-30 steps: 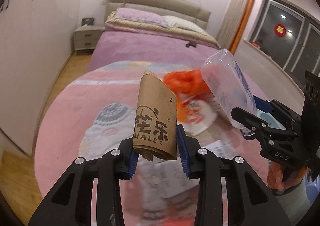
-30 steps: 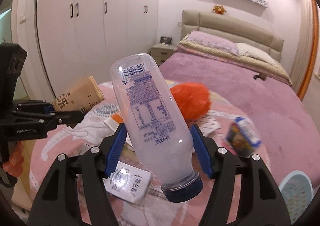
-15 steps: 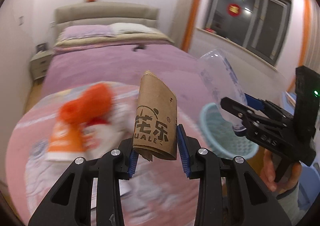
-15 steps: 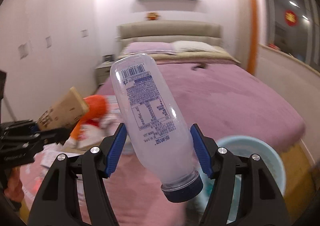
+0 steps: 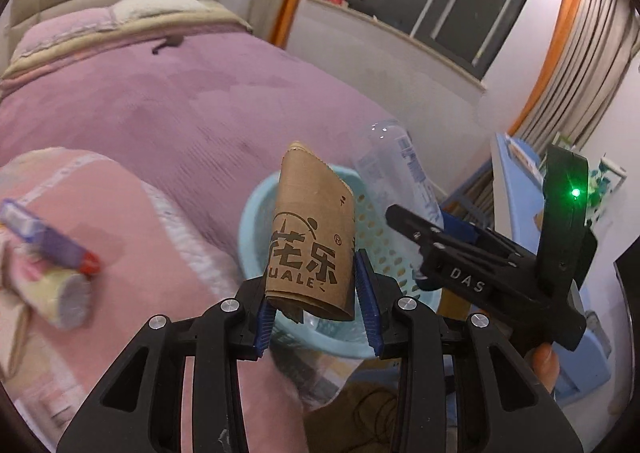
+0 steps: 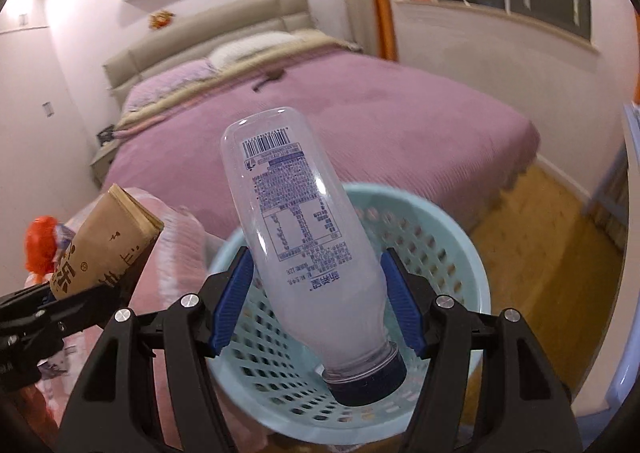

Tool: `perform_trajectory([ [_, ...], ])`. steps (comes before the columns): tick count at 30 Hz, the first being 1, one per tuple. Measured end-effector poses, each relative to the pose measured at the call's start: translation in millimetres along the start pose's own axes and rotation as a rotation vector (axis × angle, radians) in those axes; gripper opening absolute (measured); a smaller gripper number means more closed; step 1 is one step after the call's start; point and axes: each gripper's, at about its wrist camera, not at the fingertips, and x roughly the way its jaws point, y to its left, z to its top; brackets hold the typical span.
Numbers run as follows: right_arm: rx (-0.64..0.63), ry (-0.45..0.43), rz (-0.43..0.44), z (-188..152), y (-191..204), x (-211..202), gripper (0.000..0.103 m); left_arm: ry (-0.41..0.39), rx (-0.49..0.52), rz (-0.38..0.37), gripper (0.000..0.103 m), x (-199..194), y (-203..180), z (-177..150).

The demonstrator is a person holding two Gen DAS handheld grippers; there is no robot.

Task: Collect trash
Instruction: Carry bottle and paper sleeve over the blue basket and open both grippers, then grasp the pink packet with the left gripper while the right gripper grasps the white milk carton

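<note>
My left gripper (image 5: 316, 307) is shut on a flattened brown cardboard tube (image 5: 314, 237) with black print, held upright. My right gripper (image 6: 320, 297) is shut on a clear plastic bottle (image 6: 296, 241), blue cap (image 6: 370, 385) pointing down toward me. A light blue perforated basket (image 6: 448, 253) stands on the floor beside the bed, right behind and below both items. In the left wrist view the basket (image 5: 256, 213) shows behind the tube, with the right gripper (image 5: 432, 237) and its bottle (image 5: 400, 177) over it. The cardboard tube (image 6: 108, 241) appears at the left of the right wrist view.
A pink blanket (image 5: 152, 273) on the left carries loose litter: a purple-and-red wrapper (image 5: 52, 249), a paper cup (image 5: 60, 297) and an orange bag (image 6: 40, 241). The purple bed (image 6: 360, 125) lies behind. A blue cabinet (image 5: 516, 173) stands at the right, wooden floor (image 6: 552, 245) beyond the basket.
Both grippers have swung right, away from the litter on the pink blanket, to over the blue basket. The tube and the bottle stay held as before.
</note>
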Motion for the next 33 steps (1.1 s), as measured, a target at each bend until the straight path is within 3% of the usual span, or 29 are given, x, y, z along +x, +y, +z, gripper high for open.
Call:
perform_trajectory([
  [6, 0.065, 0.073, -0.039, -10, -17, 26, 0.063, 0.079, -0.045, -0.035, 0.039, 53, -2, -3],
  [7, 0.082, 0.085, -0.04, -12, -20, 30, 0.063, 0.078, -0.042, -0.025, 0.043, 55, -1, -5],
  [10, 0.099, 0.116, -0.069, -13, -29, 38, 0.064, 0.037, -0.035, 0.038, 0.069, 59, -2, -3],
  [12, 0.109, 0.113, -0.064, -16, -36, 37, 0.064, 0.015, -0.035, 0.032, 0.071, 58, -2, -3],
  [17, 0.116, 0.095, -0.067, -12, -40, 31, 0.066, -0.027, -0.041, 0.011, 0.072, 40, -1, -7],
  [24, 0.091, 0.045, -0.002, -5, -23, 2, 0.066, -0.124, -0.018, 0.027, 0.072, -10, -14, -16],
  [33, -0.059, -0.089, 0.16, 1, 59, -57, 0.066, -0.265, -0.01, 0.134, 0.072, -103, 3, -35],
])
